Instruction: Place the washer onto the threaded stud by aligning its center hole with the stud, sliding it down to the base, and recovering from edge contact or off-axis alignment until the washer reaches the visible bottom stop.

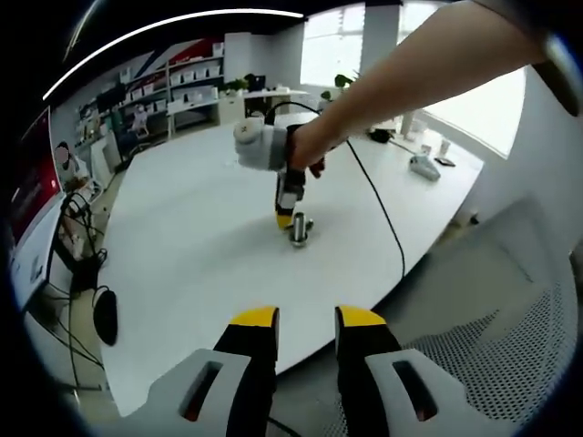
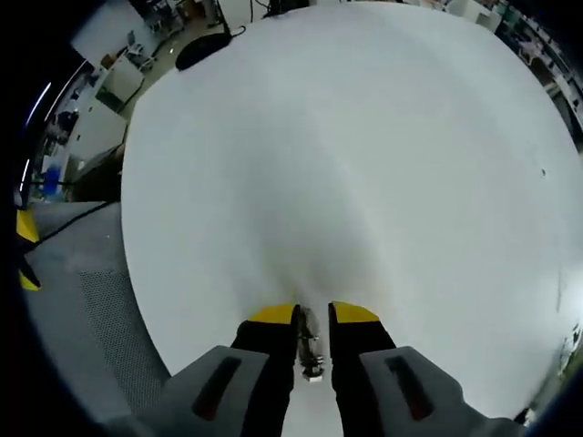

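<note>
An open office holds a large white table (image 1: 200, 246) with rounded corners, shelves of boxes along the far wall, bright windows, and a grey mesh chair (image 1: 510, 319) at the near edge. A few small items sit on the table's far end by the windows, too small to name. A black cable (image 1: 383, 214) trails across the top.

The stud (image 1: 300, 229) stands upright near the table's middle, a short metal post. In the right gripper view it shows as a threaded metal piece (image 2: 311, 350) between the jaws; whether a washer is on it is too blurred to tell.

The right gripper (image 1: 286, 218), held by a hand (image 1: 305, 150), points down just beside the stud, its yellow-tipped jaws (image 2: 312, 314) narrowly apart around it; contact is unclear. The left gripper (image 1: 305, 319) hovers off the table's near edge, jaws parted, holding nothing.
</note>
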